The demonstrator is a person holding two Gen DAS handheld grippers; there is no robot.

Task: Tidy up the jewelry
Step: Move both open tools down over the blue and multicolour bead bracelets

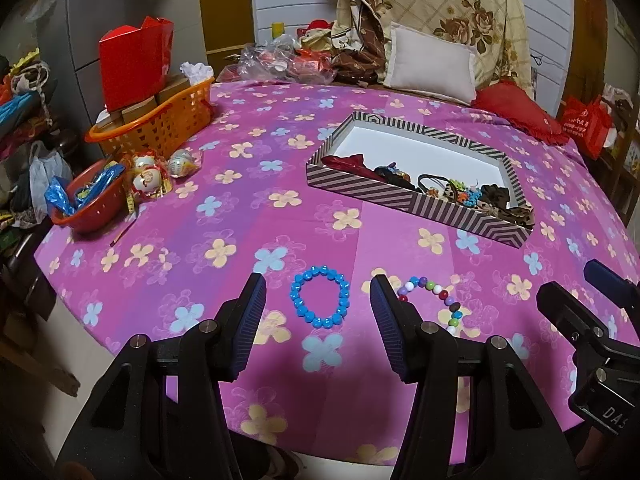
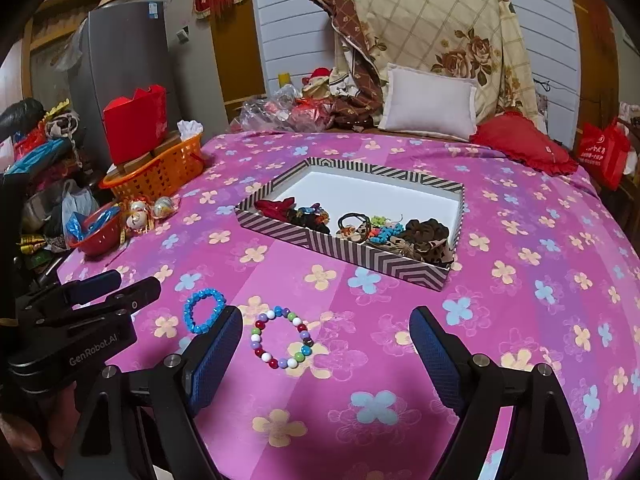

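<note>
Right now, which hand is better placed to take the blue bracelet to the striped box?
Left. The blue bracelet lies on the cloth straight ahead between the left gripper's open jaws; the right gripper faces the multicoloured bracelet instead.

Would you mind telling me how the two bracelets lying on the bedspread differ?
The blue bracelet has beads of one colour; the mixed bracelet has white, red, purple, green and dark beads. The blue bracelet lies in front of the left claw, the mixed bracelet before the right claw. Both lie flat, outside the striped box.
</note>
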